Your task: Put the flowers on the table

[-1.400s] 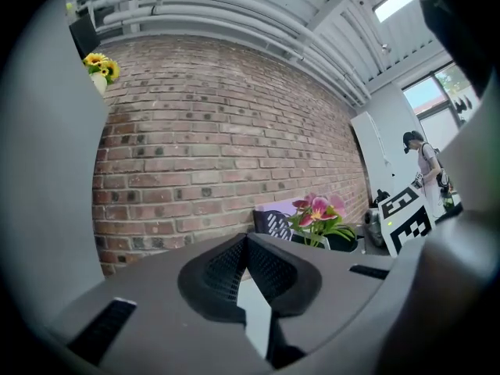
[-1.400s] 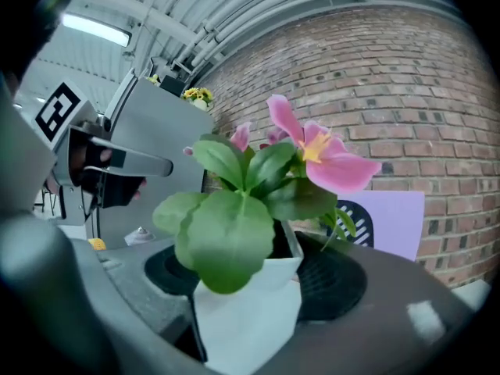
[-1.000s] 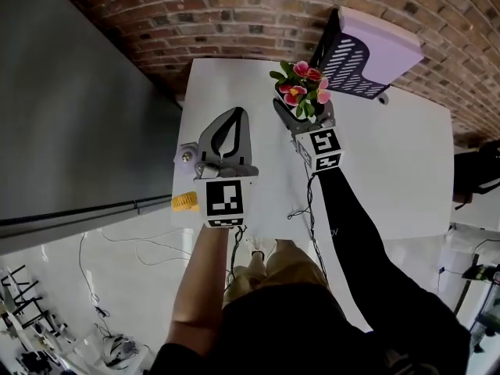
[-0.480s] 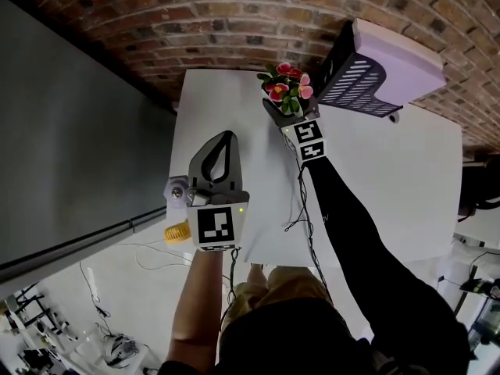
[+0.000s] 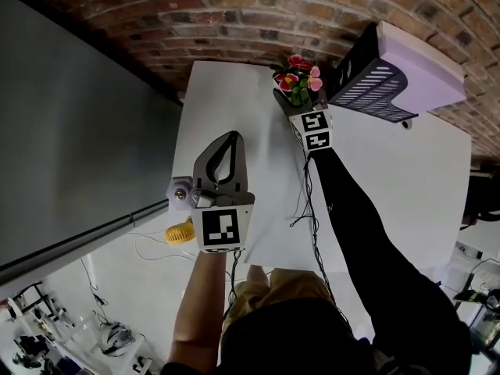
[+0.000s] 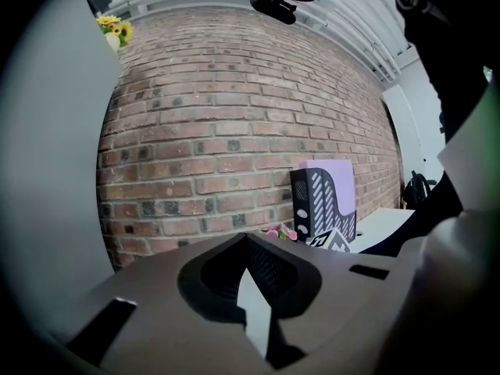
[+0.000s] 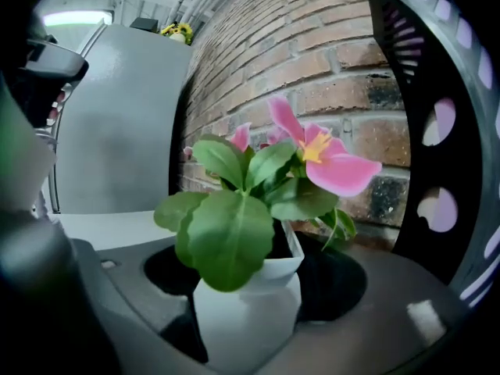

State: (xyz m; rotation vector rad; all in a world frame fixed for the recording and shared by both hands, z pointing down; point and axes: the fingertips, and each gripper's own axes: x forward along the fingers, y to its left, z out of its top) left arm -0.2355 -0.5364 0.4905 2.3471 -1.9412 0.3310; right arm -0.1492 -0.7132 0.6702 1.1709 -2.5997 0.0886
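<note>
Right gripper [image 5: 294,105] at far edge of white surface [image 5: 391,186], jaws clamped on small white pot [image 7: 246,319] w/ pink flowers [image 5: 301,79]; pot upright btwn them. Flowers close to brick wall [image 5: 234,22], just left of black & lilac file rack [image 5: 391,69]. Can't tell if pot base touches surface. Left gripper [image 5: 231,139] nearer, over left part of surface, well apart from flowers; jaws together at tips, nothing btwn.
</note>
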